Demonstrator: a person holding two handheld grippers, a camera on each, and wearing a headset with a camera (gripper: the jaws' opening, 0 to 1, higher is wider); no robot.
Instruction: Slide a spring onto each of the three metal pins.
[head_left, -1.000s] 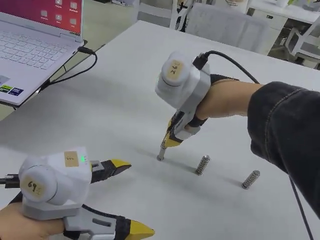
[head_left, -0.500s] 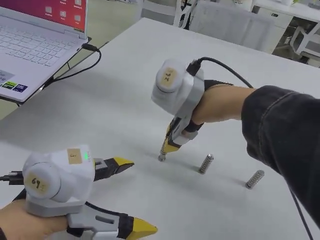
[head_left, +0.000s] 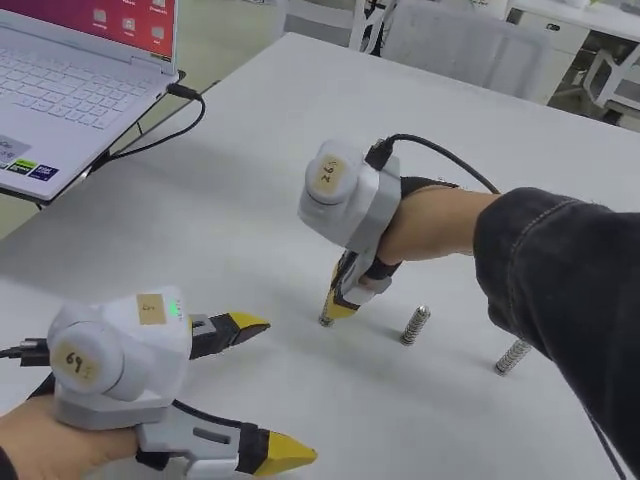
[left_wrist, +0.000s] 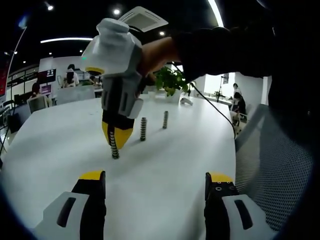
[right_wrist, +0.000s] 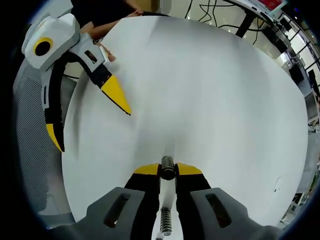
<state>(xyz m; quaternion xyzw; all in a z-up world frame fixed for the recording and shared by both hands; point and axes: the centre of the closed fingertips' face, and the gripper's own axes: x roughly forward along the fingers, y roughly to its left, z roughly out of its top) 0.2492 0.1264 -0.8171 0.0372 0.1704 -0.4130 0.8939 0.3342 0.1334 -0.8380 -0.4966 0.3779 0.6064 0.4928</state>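
Table (head_left: 230, 200) is smooth matt white. The spring (right_wrist: 168, 167) is bare coiled metal with a dull shine. Left gripper (head_left: 280, 390) and right gripper (head_left: 330, 313) look like smooth white plastic, and the sleeve (head_left: 560, 270) is dark denim-ish cloth.

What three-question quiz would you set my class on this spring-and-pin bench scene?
1. True or false: the left gripper is open.
2. The right gripper is shut on: A) a spring; B) a screw; C) a washer.
3. How many upright springs stand unheld beside the right gripper?
Key: 1 true; 2 A; 3 two.
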